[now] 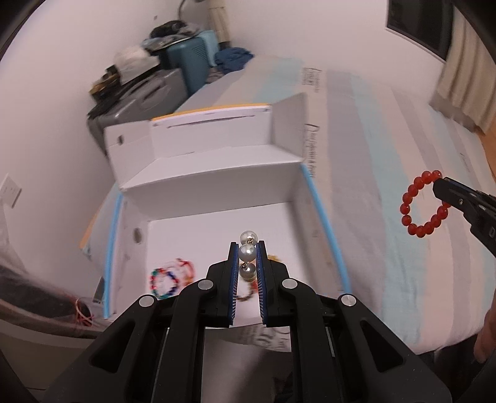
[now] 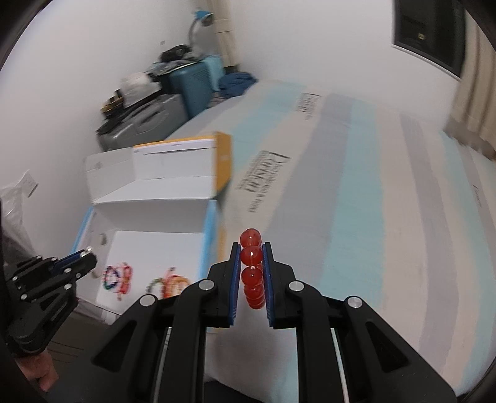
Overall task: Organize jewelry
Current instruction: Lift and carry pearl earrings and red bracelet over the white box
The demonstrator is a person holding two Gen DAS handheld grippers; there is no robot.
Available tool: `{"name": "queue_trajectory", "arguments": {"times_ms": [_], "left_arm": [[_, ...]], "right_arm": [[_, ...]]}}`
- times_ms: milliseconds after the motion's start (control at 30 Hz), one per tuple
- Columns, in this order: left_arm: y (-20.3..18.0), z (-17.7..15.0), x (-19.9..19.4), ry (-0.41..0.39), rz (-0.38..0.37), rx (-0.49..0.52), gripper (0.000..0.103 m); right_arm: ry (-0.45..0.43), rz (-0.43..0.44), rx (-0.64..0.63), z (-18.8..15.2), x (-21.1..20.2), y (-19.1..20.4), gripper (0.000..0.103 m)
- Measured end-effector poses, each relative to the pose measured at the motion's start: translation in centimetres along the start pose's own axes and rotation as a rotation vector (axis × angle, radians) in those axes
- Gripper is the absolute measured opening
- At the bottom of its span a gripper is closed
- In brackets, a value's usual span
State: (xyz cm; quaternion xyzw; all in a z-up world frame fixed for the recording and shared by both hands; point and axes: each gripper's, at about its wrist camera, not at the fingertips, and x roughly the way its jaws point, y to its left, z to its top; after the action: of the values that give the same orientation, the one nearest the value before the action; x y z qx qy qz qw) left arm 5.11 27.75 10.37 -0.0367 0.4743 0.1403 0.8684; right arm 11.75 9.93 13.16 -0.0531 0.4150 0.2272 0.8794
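Overhead: left gripper (image 1: pixel 248 252) clamped on pearl strand (image 1: pixel 247 251), white box (image 1: pixel 217 173) below; right gripper (image 2: pixel 251 257) pinching red bead bracelet (image 2: pixel 251 266).

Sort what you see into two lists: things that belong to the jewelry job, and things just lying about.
Belongs to the job:
- pearl string, in the left claw
- red bracelet, in the right claw
- white box
- coloured bracelets inside the box

Just lying about:
- suitcases
- blue cloth
- curtain
- lamp

Bracelets (image 1: pixel 164 280) in box (image 1: pixel 325 223); box on bed (image 1: pixel 387 248)
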Motion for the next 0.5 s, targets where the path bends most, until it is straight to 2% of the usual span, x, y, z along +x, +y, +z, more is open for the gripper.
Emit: {"name": "queue_trajectory", "arguments": {"times_ms": [233, 500], "left_arm": [[5.4, -0.6, 1.2, 0.031, 0.035, -0.056, 0.010], [8.7, -1.7, 4.1, 0.097, 0.005, -0.094, 0.010]], "right_arm": [[0.030, 0.065, -0.063, 0.7, 2.3, 6.3, 0.013], [0.089, 0.097, -0.088, 0.0, 6.2, 10.4, 0.013]]}}
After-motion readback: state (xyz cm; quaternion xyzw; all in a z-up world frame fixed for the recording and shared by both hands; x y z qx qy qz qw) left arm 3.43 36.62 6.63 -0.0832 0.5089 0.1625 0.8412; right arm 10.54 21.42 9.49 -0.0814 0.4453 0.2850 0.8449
